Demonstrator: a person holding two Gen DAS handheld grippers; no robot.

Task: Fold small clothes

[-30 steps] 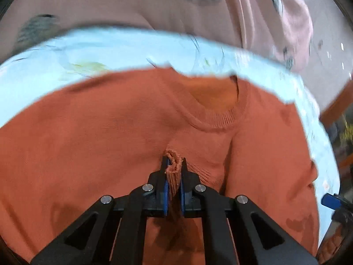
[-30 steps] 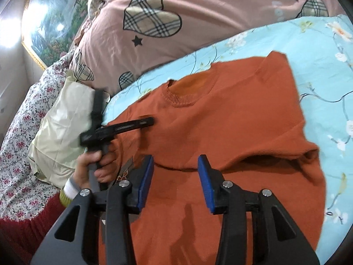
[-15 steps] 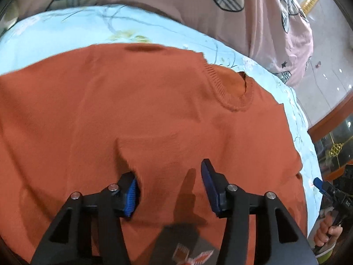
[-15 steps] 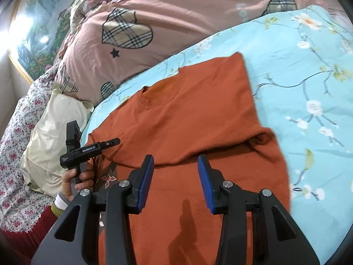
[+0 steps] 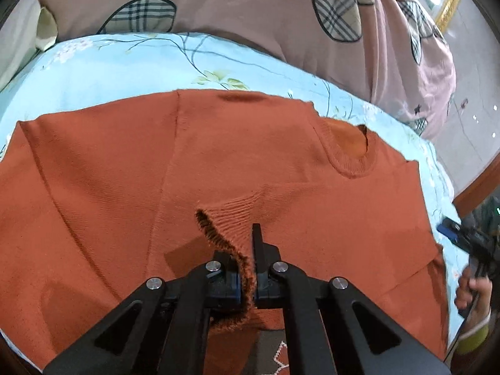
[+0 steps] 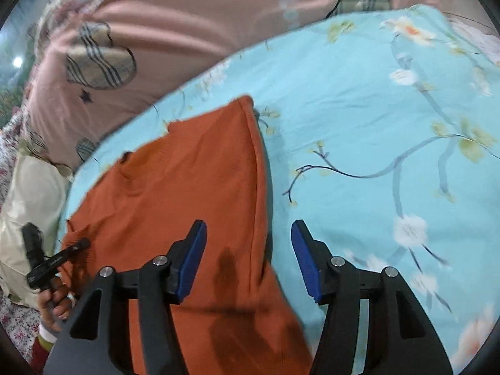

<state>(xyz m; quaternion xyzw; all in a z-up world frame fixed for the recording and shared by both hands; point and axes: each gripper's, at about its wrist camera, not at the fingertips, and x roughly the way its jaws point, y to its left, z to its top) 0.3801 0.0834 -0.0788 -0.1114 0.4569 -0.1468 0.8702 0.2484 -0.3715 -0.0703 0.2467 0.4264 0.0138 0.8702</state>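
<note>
An orange knit sweater (image 5: 281, 168) lies on a light blue floral sheet (image 5: 103, 72), partly folded, with its round collar (image 5: 350, 156) at the right. My left gripper (image 5: 247, 268) is shut on a ribbed cuff (image 5: 225, 234) of the sweater and holds it over the body. In the right wrist view the sweater (image 6: 193, 187) lies left of centre. My right gripper (image 6: 248, 243) is open and empty above the sweater's right edge. The left gripper (image 6: 78, 245) also shows in the right wrist view at the far left, in a hand.
A pink quilt (image 5: 250, 15) with plaid hearts is bunched along the far side of the sheet. A cream pillow (image 6: 28, 206) lies at the left in the right wrist view. The bare blue sheet (image 6: 390, 131) spreads to the right of the sweater.
My left gripper was open half a second ago and is now shut on the cuff. My right gripper has moved right, toward the sweater's right edge, and opened wider.
</note>
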